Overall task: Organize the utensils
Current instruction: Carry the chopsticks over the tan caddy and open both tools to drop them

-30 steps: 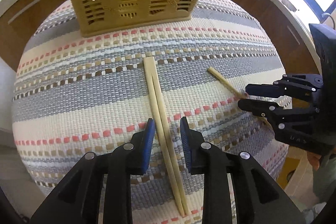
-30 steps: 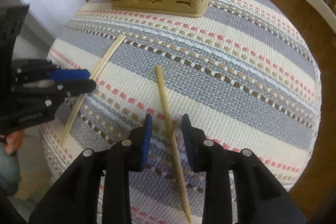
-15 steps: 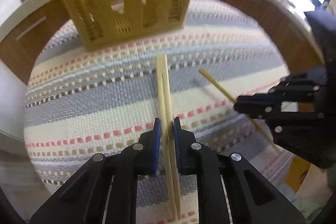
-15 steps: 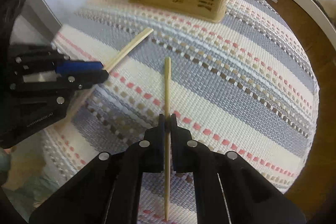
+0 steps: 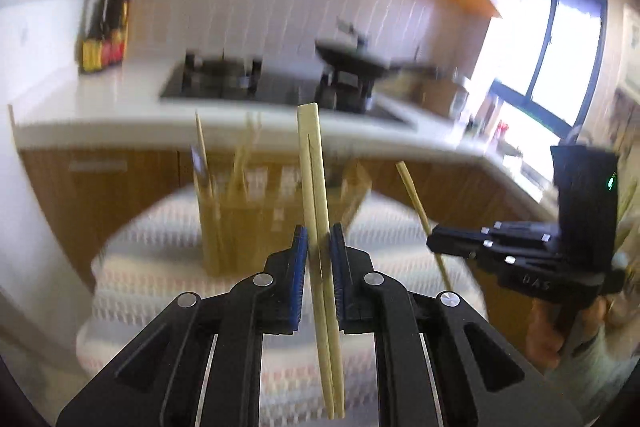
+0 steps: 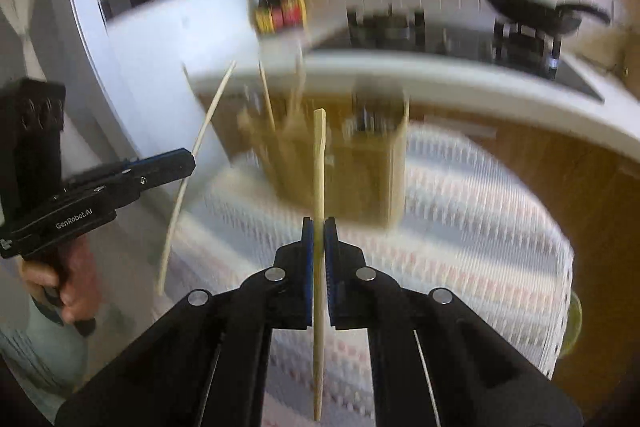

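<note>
While clamped: chopsticks (image 5: pixel 318 211) in grippers (image 5: pixel 319 243).

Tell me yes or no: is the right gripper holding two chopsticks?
No, in the right wrist view the right gripper is shut on a single chopstick, while the pair sits in the left gripper.

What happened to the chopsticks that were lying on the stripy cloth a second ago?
Both got picked up. The left gripper closed its jaws on the pair of chopsticks and lifted them; the right gripper closed on the single chopstick and lifted it too. The yellow basket and striped cloth stayed put.
</note>
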`<state>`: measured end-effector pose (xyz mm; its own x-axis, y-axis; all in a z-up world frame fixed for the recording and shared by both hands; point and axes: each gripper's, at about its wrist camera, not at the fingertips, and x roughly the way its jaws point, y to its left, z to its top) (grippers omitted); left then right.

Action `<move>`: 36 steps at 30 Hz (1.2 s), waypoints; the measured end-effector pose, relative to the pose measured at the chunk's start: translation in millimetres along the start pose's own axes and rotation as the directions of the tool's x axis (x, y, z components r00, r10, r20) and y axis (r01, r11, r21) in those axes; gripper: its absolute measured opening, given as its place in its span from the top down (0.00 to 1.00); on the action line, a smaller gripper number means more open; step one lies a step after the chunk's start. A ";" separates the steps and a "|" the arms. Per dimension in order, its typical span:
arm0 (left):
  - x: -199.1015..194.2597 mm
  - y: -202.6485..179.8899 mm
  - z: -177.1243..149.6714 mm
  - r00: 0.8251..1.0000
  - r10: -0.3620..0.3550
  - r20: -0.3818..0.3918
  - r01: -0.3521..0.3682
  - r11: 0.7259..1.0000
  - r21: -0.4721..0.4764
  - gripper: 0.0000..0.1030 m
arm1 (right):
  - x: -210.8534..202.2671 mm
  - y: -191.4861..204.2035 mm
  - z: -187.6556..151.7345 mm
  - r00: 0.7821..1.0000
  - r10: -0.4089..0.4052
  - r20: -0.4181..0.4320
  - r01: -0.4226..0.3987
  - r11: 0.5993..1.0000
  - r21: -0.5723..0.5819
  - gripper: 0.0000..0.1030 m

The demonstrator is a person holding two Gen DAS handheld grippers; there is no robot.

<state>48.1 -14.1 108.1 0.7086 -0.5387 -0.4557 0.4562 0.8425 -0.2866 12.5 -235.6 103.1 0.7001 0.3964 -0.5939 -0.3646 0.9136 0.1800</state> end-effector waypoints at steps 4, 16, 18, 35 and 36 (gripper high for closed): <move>-23.4 -1.2 36.3 0.990 -0.009 0.143 0.009 1.000 0.002 0.90 | -20.5 3.1 32.4 0.974 0.074 0.215 -0.068 0.997 -0.034 0.96; 11.8 24.1 83.5 0.922 0.055 0.382 -0.051 0.998 -0.021 0.90 | 18.8 -18.1 81.3 0.878 -0.058 0.474 0.068 0.998 -0.004 0.96; 22.7 26.7 81.2 0.915 0.078 0.396 -0.079 0.997 -0.013 0.90 | 34.5 -24.2 82.4 0.877 -0.074 0.475 0.084 0.996 0.000 0.96; 62.6 53.6 63.8 0.886 0.152 0.437 -0.149 0.988 -0.042 0.90 | 59.0 -43.0 71.9 0.817 -0.141 0.559 0.125 0.990 0.068 0.96; 63.9 54.5 61.7 0.887 0.155 0.435 -0.151 0.987 -0.044 0.90 | 61.8 -43.7 71.2 0.821 -0.140 0.553 0.122 0.990 0.070 0.96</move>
<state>151.4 -2.8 115.3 0.9335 -0.3490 -0.0826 0.3194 0.9137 -0.2512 115.4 -244.6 114.3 0.9656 0.2475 -0.0794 -0.2326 0.9591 0.1612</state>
